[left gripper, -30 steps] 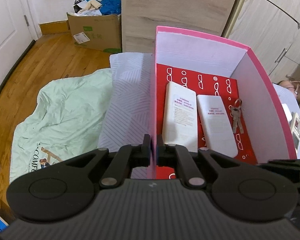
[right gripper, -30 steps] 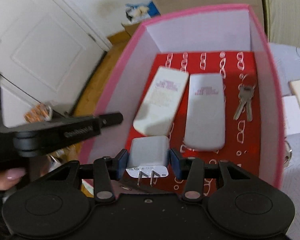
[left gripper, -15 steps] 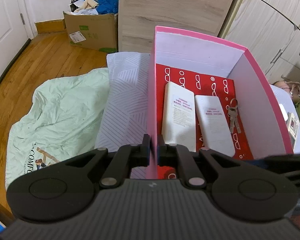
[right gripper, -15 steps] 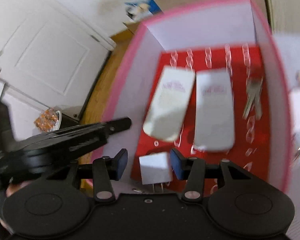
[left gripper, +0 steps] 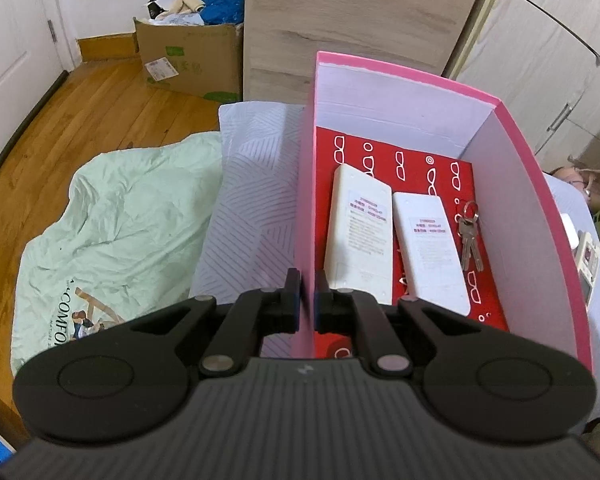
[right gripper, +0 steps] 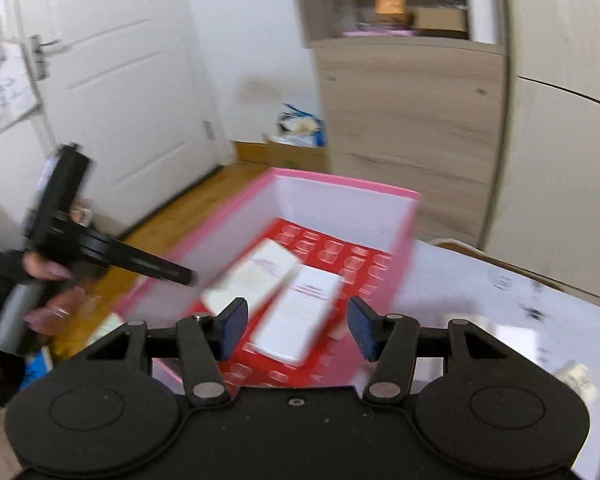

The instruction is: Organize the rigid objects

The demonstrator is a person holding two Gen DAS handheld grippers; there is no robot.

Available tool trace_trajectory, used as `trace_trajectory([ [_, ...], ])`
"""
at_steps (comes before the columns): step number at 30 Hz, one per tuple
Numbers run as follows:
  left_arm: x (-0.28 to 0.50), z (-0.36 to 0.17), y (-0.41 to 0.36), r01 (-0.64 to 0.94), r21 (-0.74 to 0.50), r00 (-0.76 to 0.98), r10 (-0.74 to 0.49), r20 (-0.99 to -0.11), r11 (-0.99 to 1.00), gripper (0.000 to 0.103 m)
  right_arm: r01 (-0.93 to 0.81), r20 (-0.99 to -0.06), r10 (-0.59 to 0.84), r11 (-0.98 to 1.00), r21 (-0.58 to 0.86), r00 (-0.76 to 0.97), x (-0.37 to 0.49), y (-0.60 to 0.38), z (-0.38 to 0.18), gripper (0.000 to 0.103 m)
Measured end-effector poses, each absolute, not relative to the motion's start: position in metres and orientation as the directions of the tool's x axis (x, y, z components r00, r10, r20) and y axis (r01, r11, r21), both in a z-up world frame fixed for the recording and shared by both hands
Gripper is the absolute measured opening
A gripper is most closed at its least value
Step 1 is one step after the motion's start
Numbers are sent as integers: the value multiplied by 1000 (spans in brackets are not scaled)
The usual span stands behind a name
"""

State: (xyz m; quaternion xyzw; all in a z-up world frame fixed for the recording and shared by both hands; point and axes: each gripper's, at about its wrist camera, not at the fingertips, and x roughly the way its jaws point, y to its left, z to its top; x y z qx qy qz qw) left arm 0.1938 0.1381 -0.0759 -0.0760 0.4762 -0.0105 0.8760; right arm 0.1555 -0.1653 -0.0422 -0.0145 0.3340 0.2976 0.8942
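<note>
A pink box (left gripper: 540,240) with a red patterned floor holds two white power banks (left gripper: 360,232) (left gripper: 432,248) side by side and a bunch of keys (left gripper: 470,236). My left gripper (left gripper: 308,300) is shut on the box's left wall near its front end. In the blurred right wrist view, my right gripper (right gripper: 296,330) hovers above the box (right gripper: 340,200). Its jaws are opening and nothing is between them. Below it lie the power banks (right gripper: 252,276) (right gripper: 300,320). The left gripper (right gripper: 112,256) reaches in from the left, held by a hand (right gripper: 44,272). No charger shows in either view.
The box stands on a grey striped cloth (left gripper: 252,200) beside a crumpled green sheet (left gripper: 112,232). Behind are a wooden cabinet (left gripper: 352,20) and a cardboard box (left gripper: 188,60) on the wood floor. Small items (left gripper: 584,252) lie right of the box. A white door (right gripper: 120,80) is at the left.
My right gripper let go of the white plug charger inside the box, widened its jaws, then rose and tipped up away from the box. The left gripper kept its hold.
</note>
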Motion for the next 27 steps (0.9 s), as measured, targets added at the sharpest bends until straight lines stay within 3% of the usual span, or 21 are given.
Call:
trace_trajectory([
  [7,195,-75,130,-56,-95,556,-48,-830,994,4,-516,-706,449,846,138,548,166,-194,-84,59],
  [11,195,-74,127,-61,-78,556,-32,-831,995,3,-491,-775,405,859,142,485,181,-194,-117,48],
  [14,196,-74,127,-69,-77,554,-26,-832,995,3,-483,-798,392,863,147,458,191,-192,-136,41],
  [20,195,-74,121,-69,-43,557,3,-830,997,2,-453,-789,361,884,118,498,199,-182,-153,39],
  [22,195,-73,119,-68,-33,559,11,-829,997,2,-434,-795,334,895,101,506,202,-179,-158,29],
  [23,195,-73,119,-67,-31,559,11,-829,997,2,-430,-787,344,896,113,512,203,-180,-157,8],
  [27,195,-73,119,-66,-38,559,6,-829,997,2,-417,-740,360,901,118,568,197,-185,-135,5],
])
